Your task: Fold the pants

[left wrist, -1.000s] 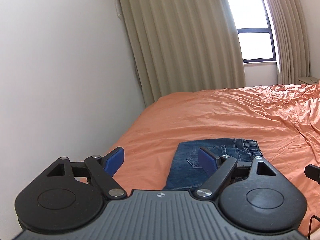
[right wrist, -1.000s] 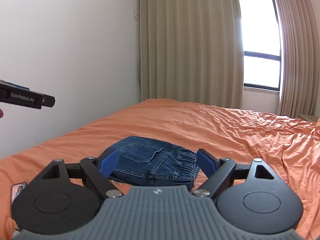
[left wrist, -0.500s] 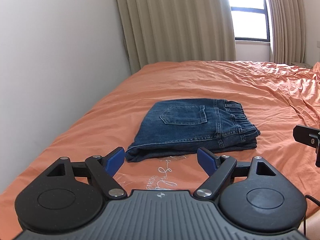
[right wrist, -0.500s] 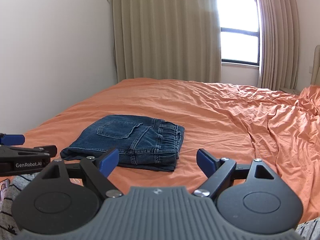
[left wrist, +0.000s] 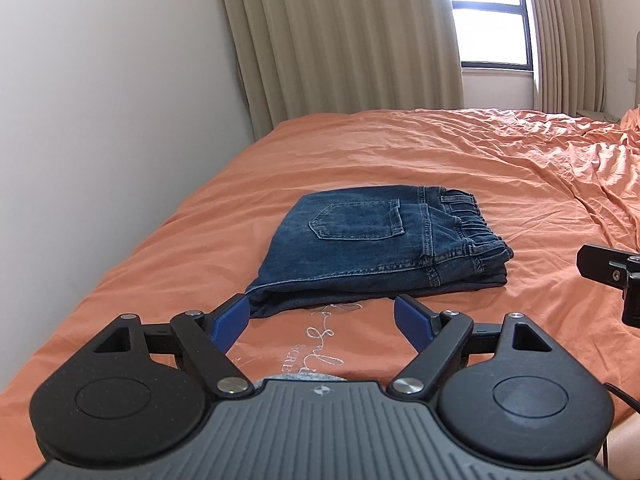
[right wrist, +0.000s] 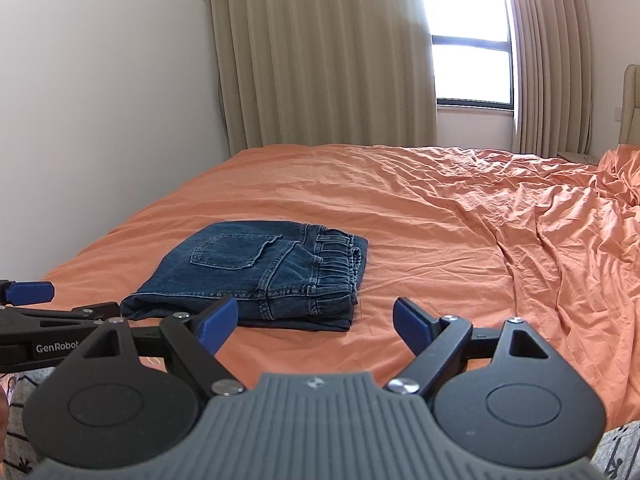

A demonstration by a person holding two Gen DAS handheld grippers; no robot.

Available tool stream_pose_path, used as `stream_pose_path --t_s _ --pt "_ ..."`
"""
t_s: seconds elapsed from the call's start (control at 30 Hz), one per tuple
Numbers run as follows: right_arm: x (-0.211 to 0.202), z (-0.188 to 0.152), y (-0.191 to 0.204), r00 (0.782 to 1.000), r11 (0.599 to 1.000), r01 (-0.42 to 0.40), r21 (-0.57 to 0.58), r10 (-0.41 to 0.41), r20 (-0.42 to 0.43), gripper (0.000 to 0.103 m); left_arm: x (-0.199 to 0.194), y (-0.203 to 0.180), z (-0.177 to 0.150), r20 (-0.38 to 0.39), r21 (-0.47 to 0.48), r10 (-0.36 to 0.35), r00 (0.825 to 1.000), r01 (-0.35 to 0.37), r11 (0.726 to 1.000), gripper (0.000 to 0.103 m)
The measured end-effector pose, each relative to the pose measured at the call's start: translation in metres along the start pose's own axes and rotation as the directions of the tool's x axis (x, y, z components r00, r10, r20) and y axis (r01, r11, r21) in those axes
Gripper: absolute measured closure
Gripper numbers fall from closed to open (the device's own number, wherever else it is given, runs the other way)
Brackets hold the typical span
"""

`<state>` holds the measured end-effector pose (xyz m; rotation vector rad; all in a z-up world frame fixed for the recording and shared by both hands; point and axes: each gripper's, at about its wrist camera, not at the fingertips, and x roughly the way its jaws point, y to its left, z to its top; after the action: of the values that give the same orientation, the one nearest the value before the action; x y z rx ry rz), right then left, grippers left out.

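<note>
The blue denim pants [left wrist: 376, 248] lie folded into a compact rectangle on the orange bed [left wrist: 460, 160], back pocket up, elastic waistband to the right. They also show in the right wrist view [right wrist: 260, 276]. My left gripper [left wrist: 322, 320] is open and empty, just short of the pants' near folded edge. My right gripper [right wrist: 316, 320] is open and empty, near the pants' front right corner, not touching them. The left gripper's fingers [right wrist: 28, 292] show at the left edge of the right wrist view.
A white wall [left wrist: 100, 120] runs along the bed's left side. Beige curtains [left wrist: 340, 40] and a bright window [left wrist: 492, 32] stand behind the bed. The sheet is rumpled at the right [right wrist: 580, 220]. A beige headboard [right wrist: 630, 108] shows at far right.
Both grippers have tilted down and drawn back from the pants, which now lie fully in view ahead of them. Both stay open. The pants have not moved.
</note>
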<state>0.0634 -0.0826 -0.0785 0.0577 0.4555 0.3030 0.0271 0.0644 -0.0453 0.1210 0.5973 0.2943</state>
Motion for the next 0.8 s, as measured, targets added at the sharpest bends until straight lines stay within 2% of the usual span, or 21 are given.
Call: stream_pose_path --t_s 0.8 --pt "-0.0034 -0.0021 0.001 1.0 1.0 -0.004 -0.015 0.004 -0.008 0.022 -0.0005 0.0007 0.0042 -0.008 0.006 -0.009 1.0 0.009 1.0 0.007"
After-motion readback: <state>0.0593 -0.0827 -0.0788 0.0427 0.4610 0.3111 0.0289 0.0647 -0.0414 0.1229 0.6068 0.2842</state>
